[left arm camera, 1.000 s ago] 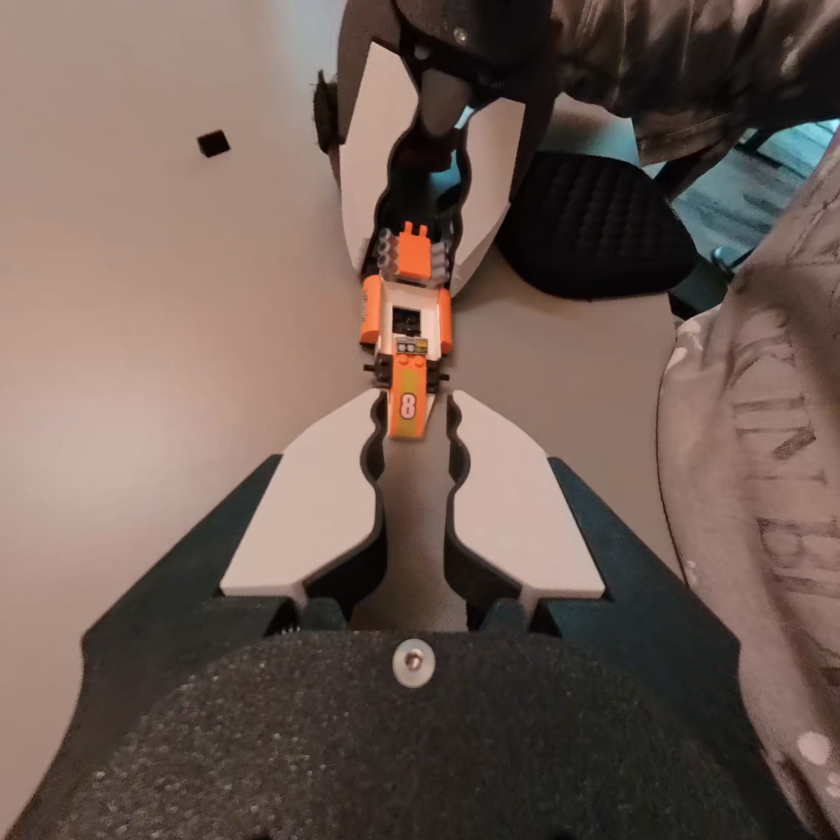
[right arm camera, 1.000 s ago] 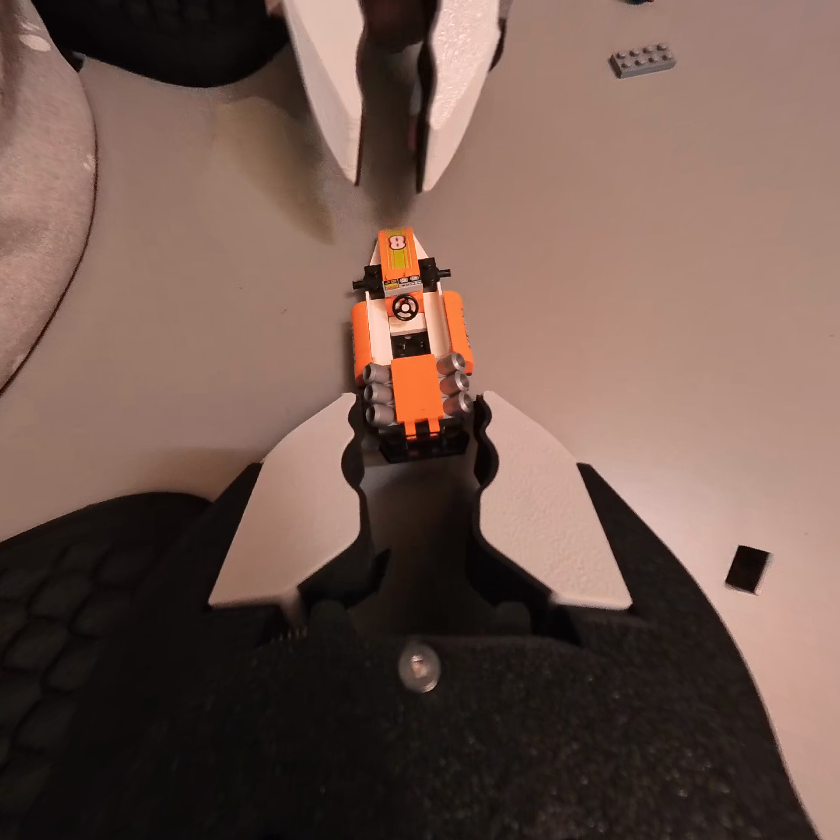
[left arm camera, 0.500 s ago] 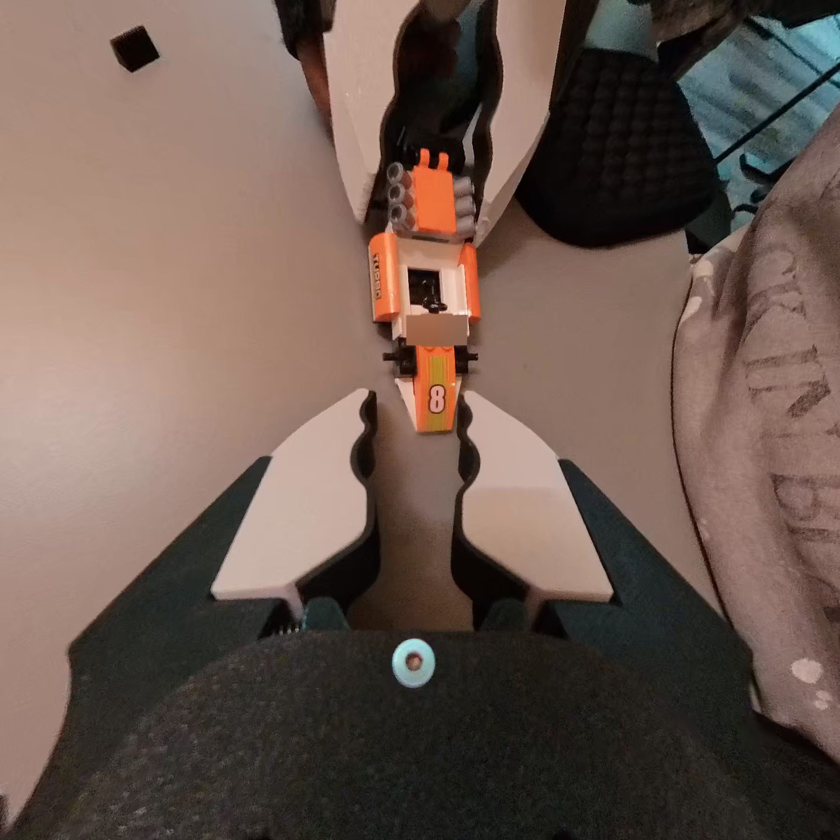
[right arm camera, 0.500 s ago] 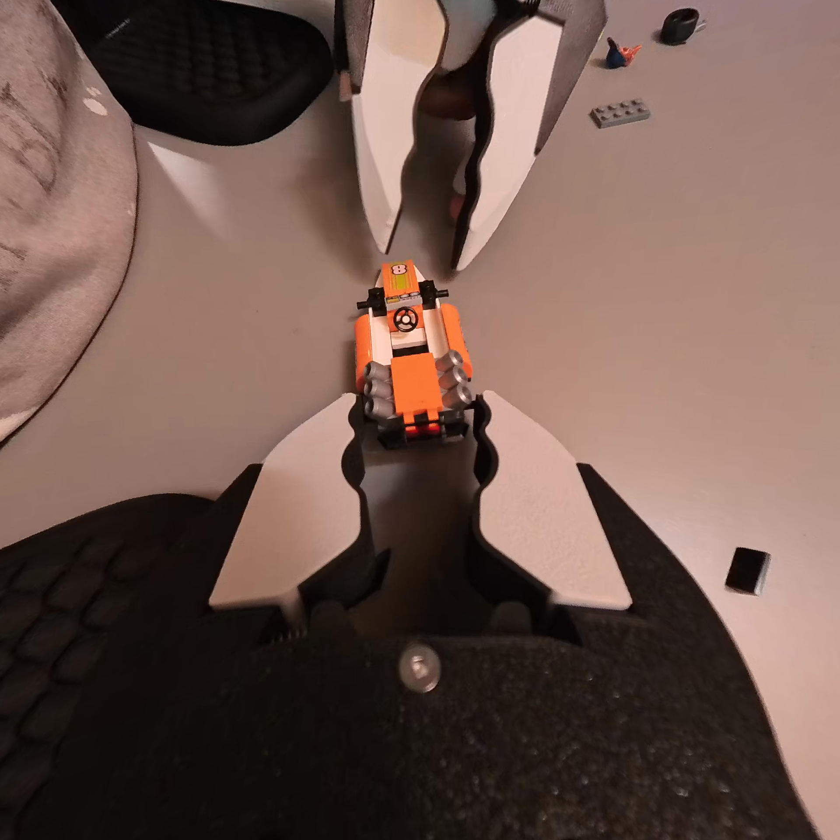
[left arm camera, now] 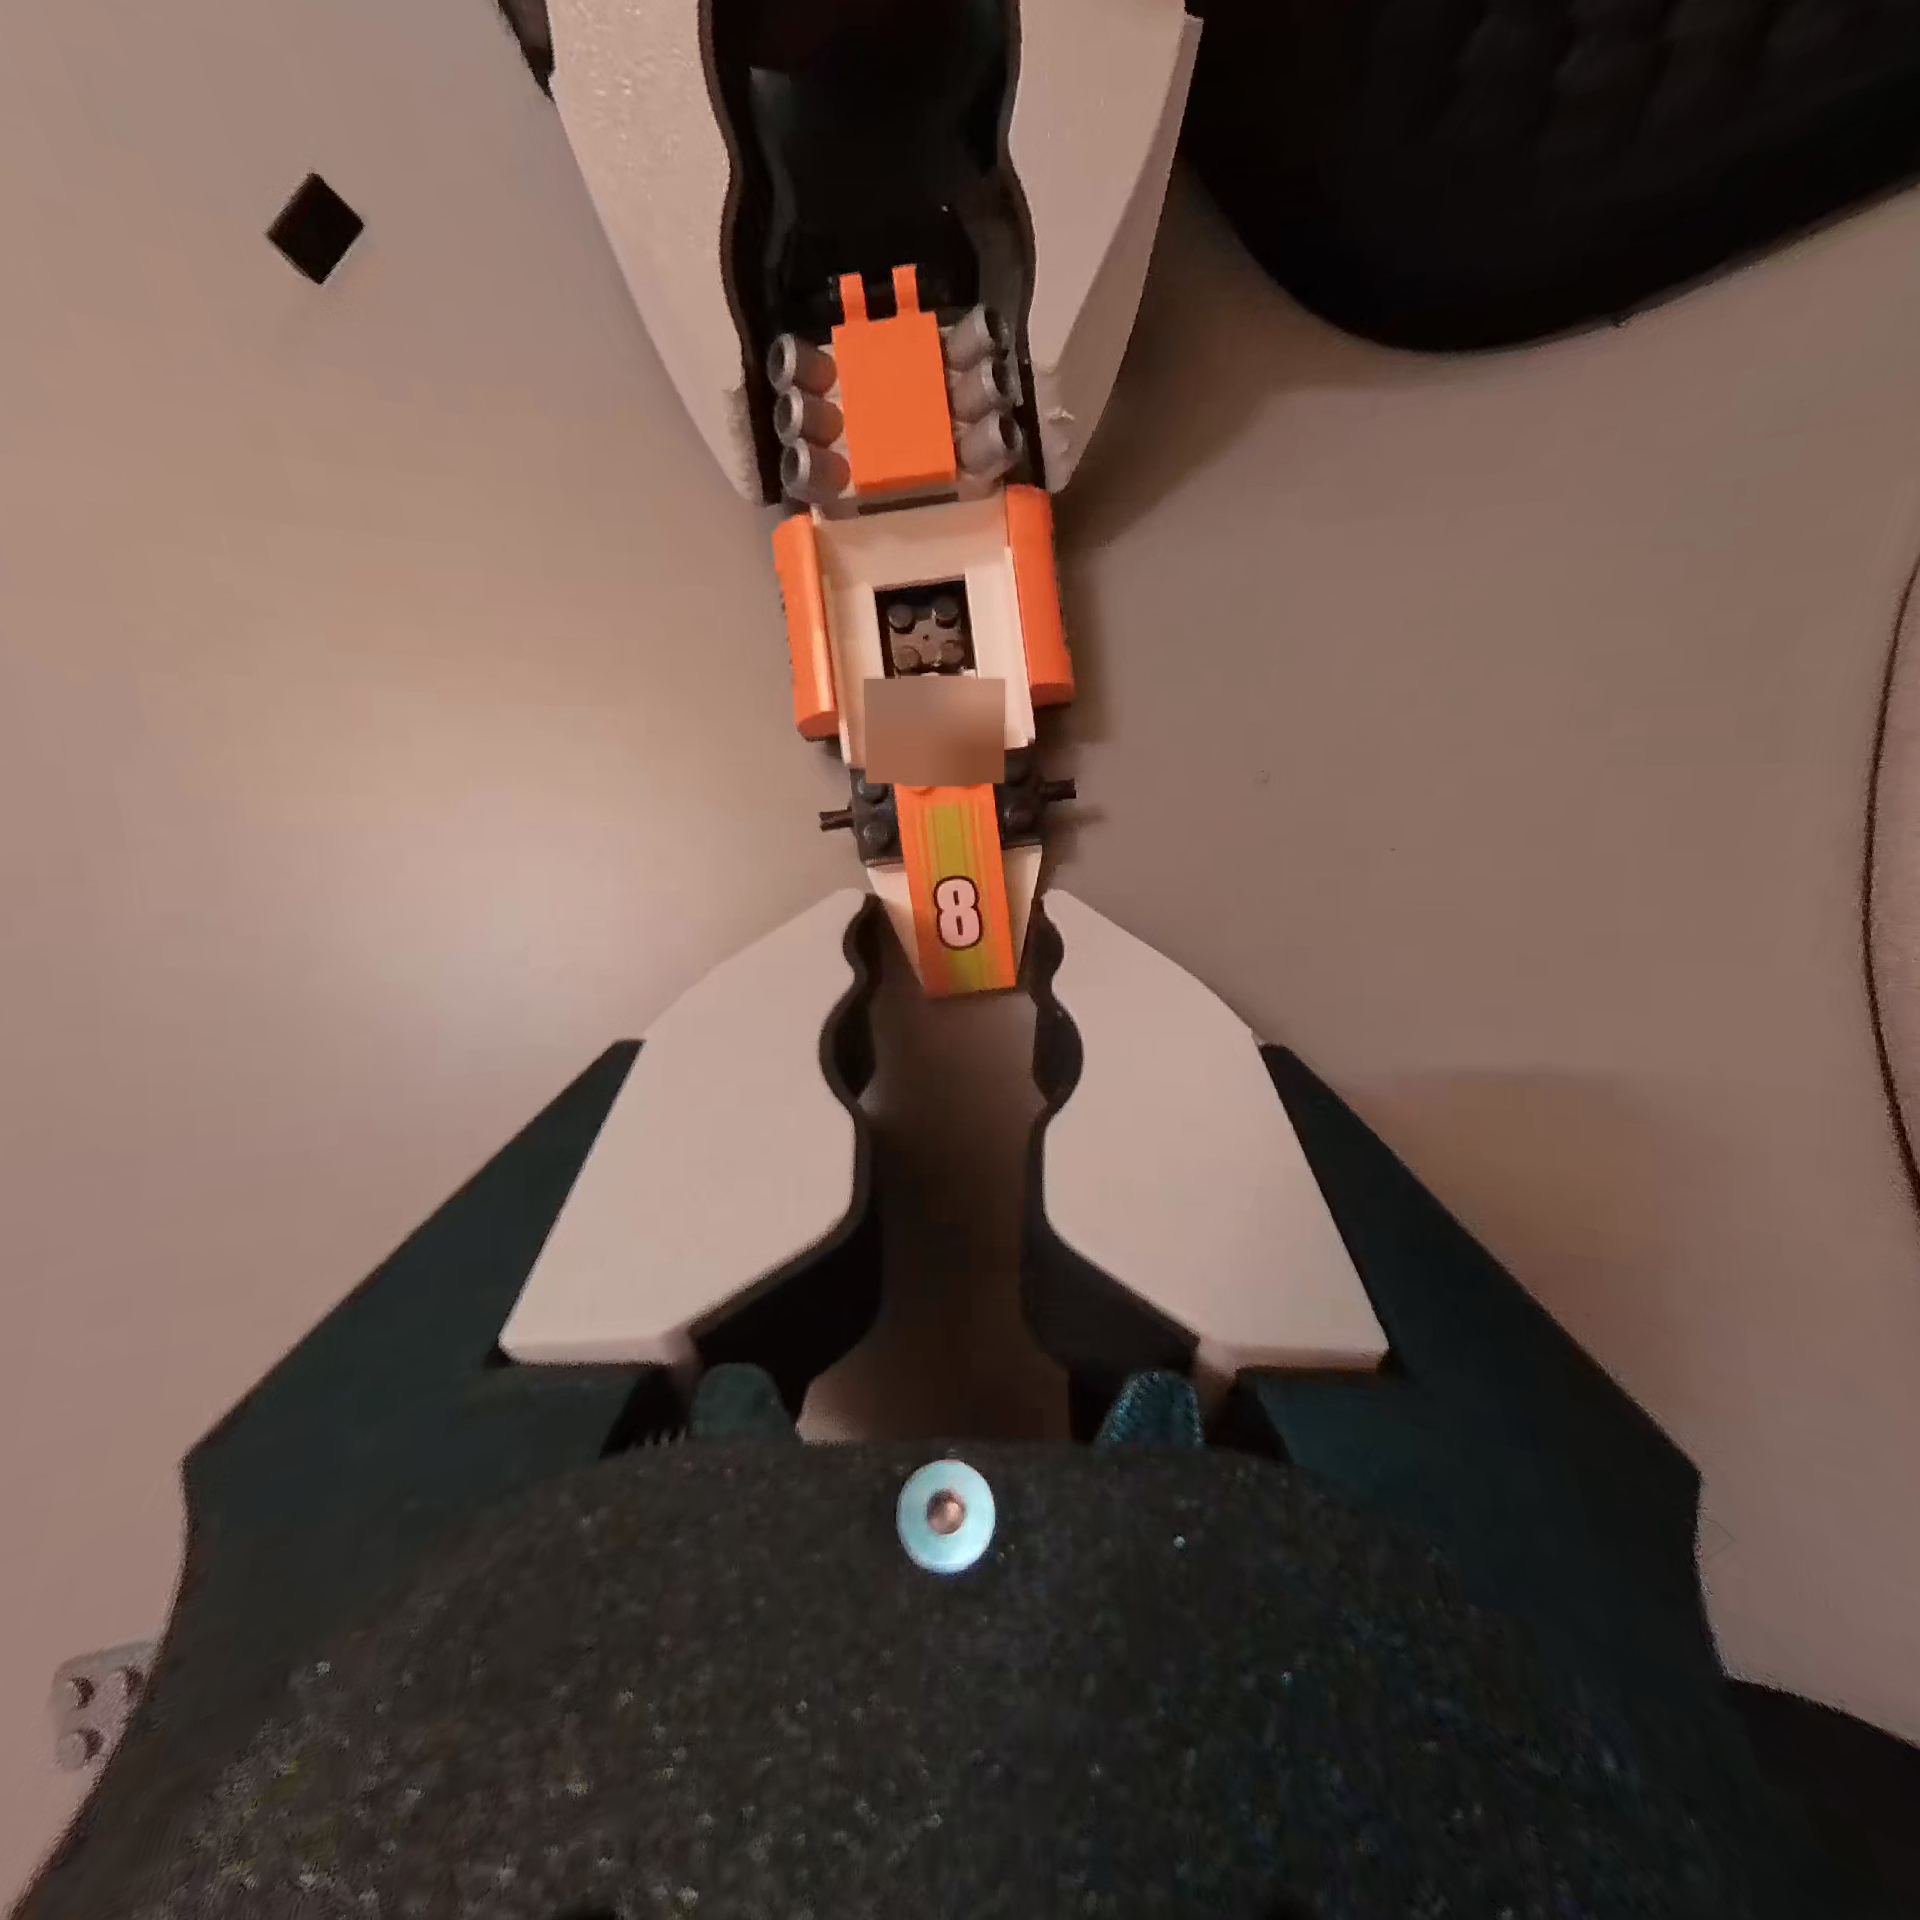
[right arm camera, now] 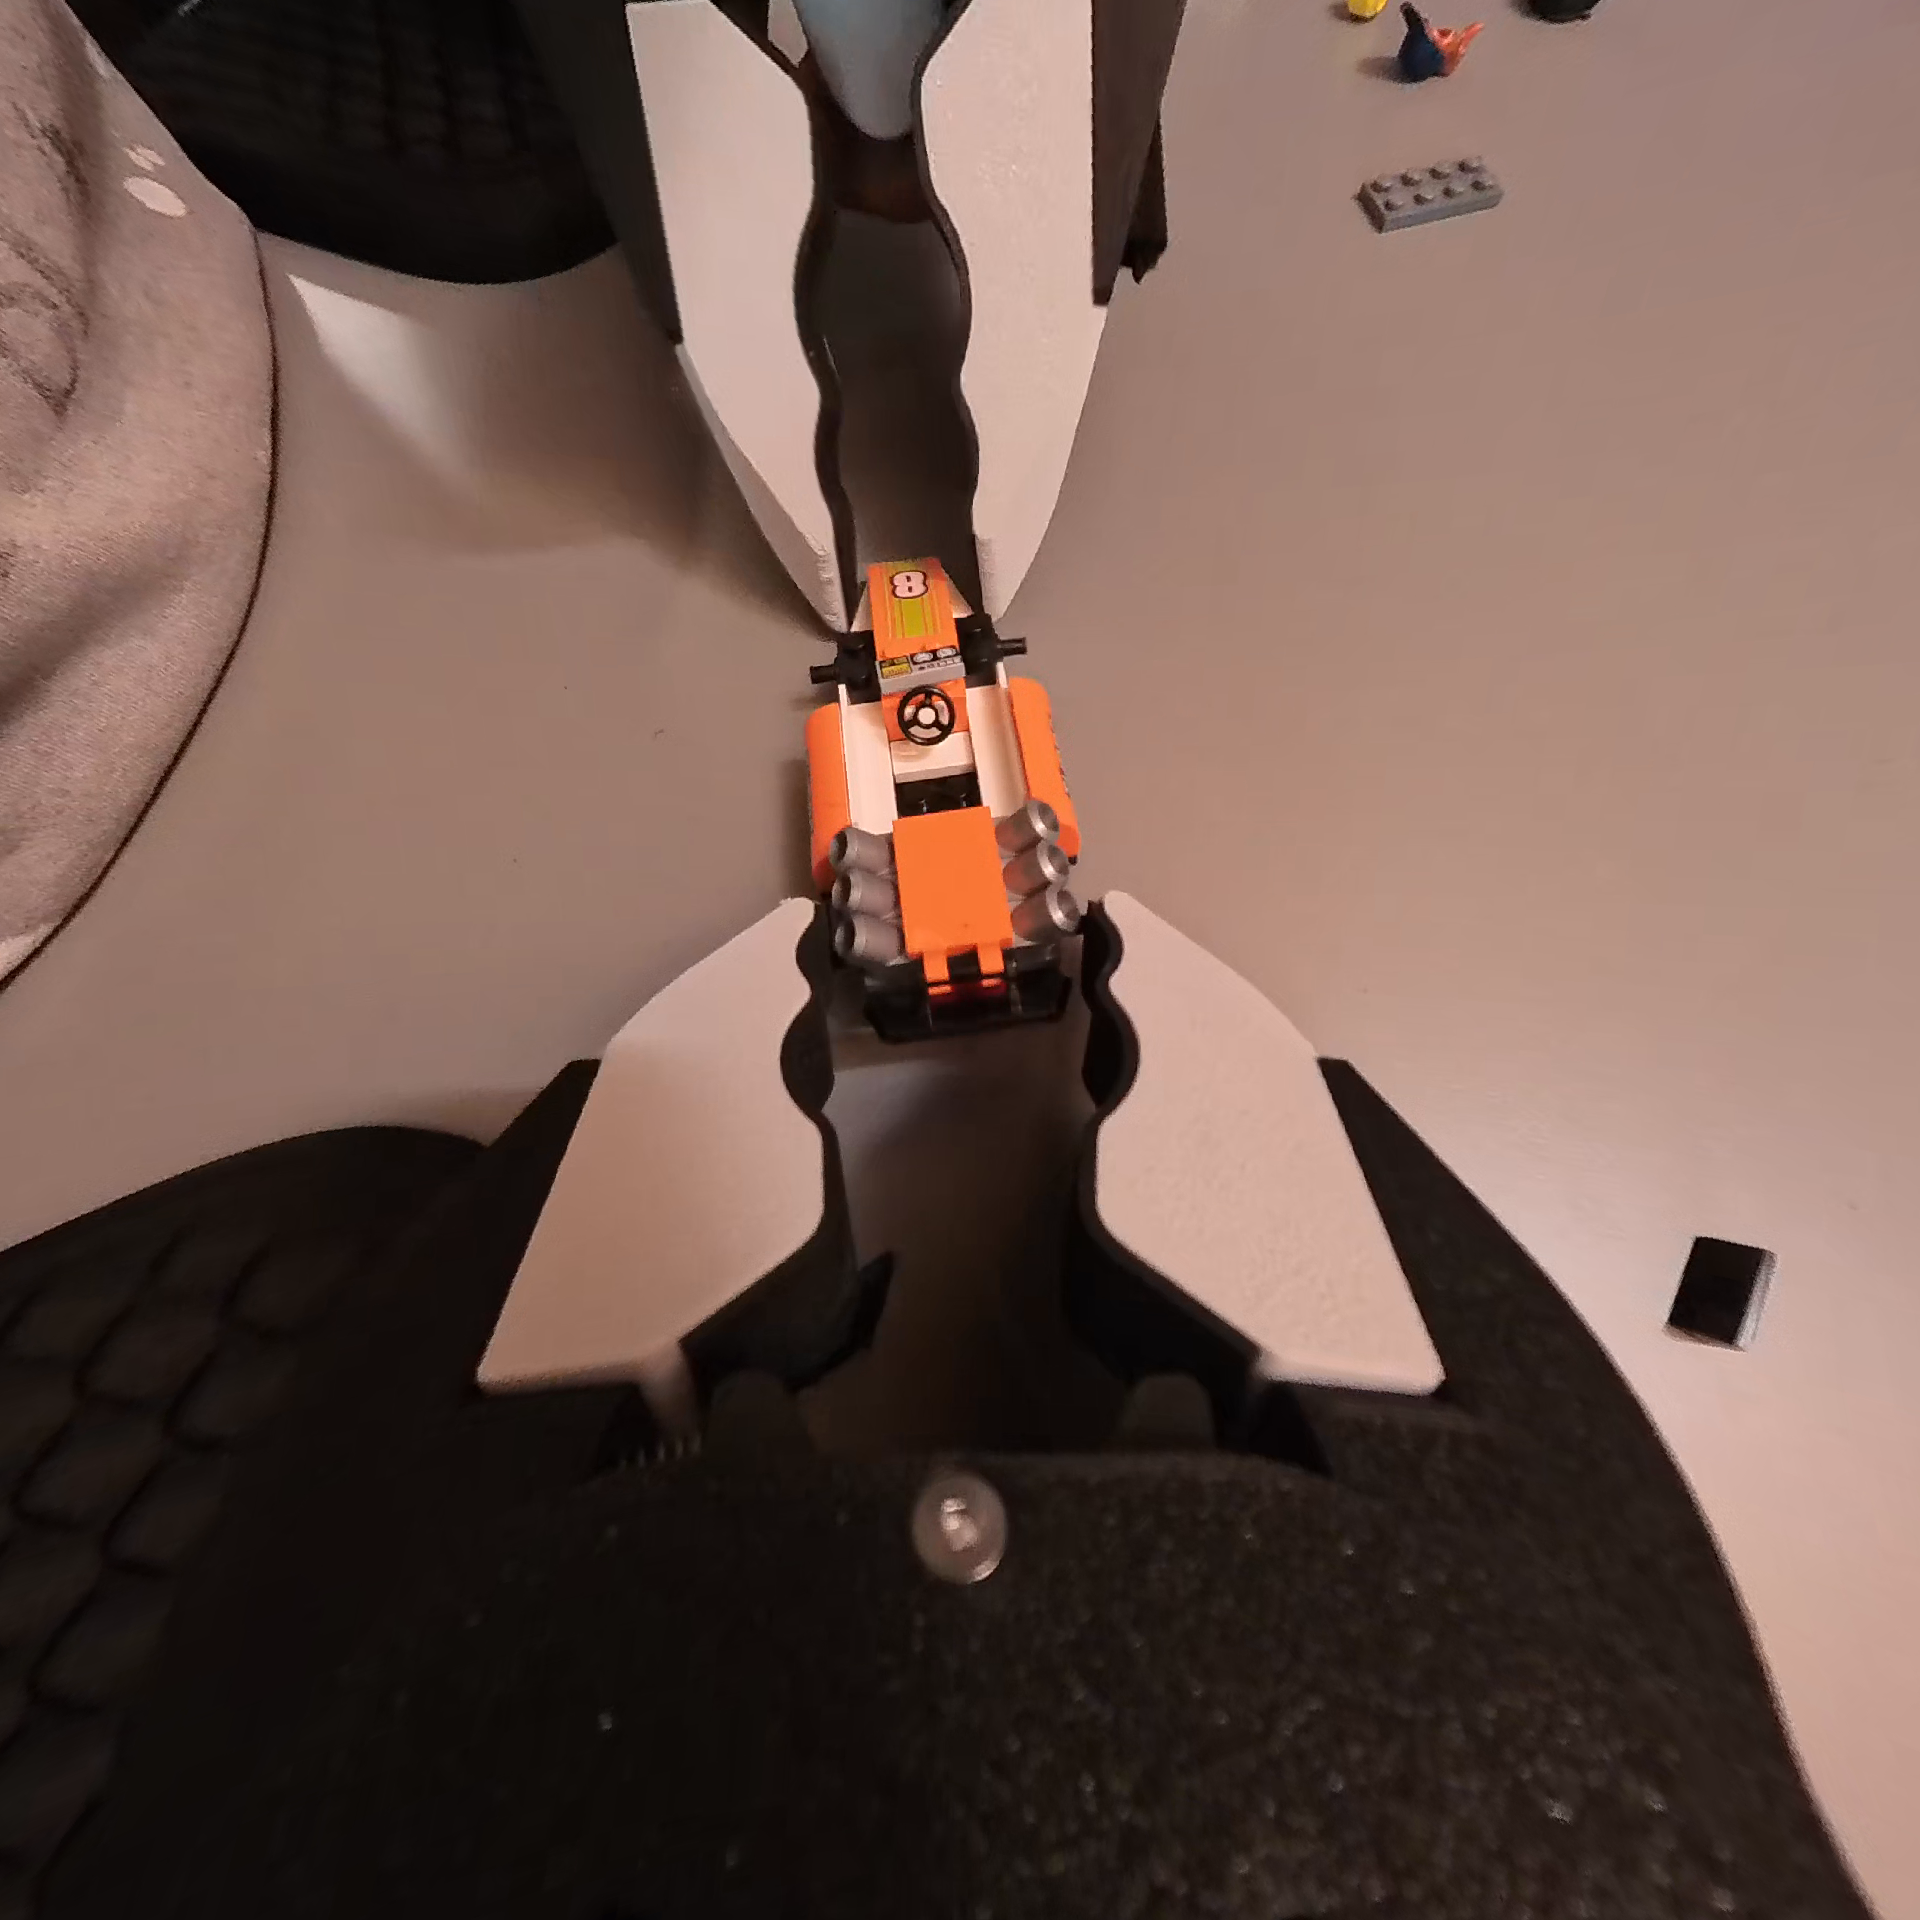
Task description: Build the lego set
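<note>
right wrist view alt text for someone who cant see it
An orange and white lego car sits on a pale table, its rear between the right gripper fingertips, its nose between the left gripper fingertips opposite.

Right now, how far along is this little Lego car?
Mostly built: the orange car has nose, steering wheel and engine block. The right gripper clamps its rear; the left gripper straddles the nose. No wheels sit on the front axle pins, and a grey plate lies loose.

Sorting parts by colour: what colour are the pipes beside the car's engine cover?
Silver-grey pipes, clearest in the right wrist view.
</note>
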Demonstrator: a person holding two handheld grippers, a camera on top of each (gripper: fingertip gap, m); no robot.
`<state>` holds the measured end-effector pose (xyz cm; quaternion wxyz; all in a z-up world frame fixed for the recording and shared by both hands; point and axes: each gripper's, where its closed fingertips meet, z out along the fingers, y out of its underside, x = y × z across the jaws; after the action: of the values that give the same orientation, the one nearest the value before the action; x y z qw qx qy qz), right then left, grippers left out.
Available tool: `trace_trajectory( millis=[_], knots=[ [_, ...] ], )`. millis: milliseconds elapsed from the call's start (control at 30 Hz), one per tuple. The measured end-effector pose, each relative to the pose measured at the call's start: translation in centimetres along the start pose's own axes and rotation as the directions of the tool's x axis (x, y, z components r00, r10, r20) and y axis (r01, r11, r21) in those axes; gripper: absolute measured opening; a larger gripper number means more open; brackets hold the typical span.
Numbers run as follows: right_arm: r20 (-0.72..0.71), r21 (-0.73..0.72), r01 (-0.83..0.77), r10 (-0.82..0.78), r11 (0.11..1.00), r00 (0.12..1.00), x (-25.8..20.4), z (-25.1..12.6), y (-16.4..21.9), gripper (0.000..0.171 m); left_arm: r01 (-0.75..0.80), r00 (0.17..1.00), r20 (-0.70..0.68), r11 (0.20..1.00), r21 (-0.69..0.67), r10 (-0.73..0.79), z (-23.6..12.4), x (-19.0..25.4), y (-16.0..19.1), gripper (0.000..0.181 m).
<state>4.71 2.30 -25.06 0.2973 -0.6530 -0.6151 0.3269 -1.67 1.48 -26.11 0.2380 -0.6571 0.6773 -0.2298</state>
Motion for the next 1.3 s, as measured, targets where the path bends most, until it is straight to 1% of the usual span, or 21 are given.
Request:
trace_trajectory(
  millis=[133, 300, 400, 467, 867, 1133, 1200, 1300],
  knots=[
    [-0.011, 0.032, -0.009, 0.009, 0.999, 1.0, 0.1, -0.3, -0.4, 0.046, -0.013, 1.0, 0.005, 0.999, 0.03, 0.013, -0.7, -0.3, -0.5, 0.025],
    [-0.042, 0.102, -0.024, 0.028, 0.995, 0.999, 0.2, -1.0, -1.4, 0.046, -0.033, 0.999, 0.015, 0.992, 0.118, 0.032, -3.0, -0.7, -2.2, 0.025],
    [-0.066, 0.145, -0.018, 0.028, 0.989, 0.997, 0.2, -1.6, -2.3, 0.046, -0.057, 0.998, 0.042, 0.99, 0.13, 0.052, -3.6, -1.0, -2.6, 0.024],
    [-0.078, 0.149, -0.006, 0.018, 0.989, 0.997, 0.2, -1.8, -2.5, 0.046, -0.057, 0.998, 0.047, 0.989, 0.137, 0.051, -3.6, -0.9, -2.6, 0.024],
    [-0.075, -0.084, 0.011, -0.017, 0.996, 0.997, -1.0, -0.2, 1.0, 0.047, -0.036, 0.999, 0.031, 0.987, 0.157, 0.032, -1.4, 0.6, -1.7, 0.024],
    [-0.083, -0.151, 0.026, -0.039, 0.988, 0.996, -1.0, -0.1, 1.3, 0.047, -0.031, 0.999, 0.021, 0.989, 0.145, 0.028, -0.9, 0.8, -1.1, 0.024],
    [-0.093, -0.171, 0.029, -0.046, 0.985, 0.995, -0.7, -0.1, 1.4, 0.053, -0.032, 0.999, 0.019, 0.989, 0.142, 0.03, -0.8, 0.8, -0.9, 0.024],
    [-0.064, -0.195, 0.041, -0.054, 0.98, 0.996, -0.9, 0.2, 1.1, 0.065, -0.034, 0.999, 0.019, 0.989, 0.141, 0.032, -0.7, 0.9, -0.7, 0.024]
  ],
)
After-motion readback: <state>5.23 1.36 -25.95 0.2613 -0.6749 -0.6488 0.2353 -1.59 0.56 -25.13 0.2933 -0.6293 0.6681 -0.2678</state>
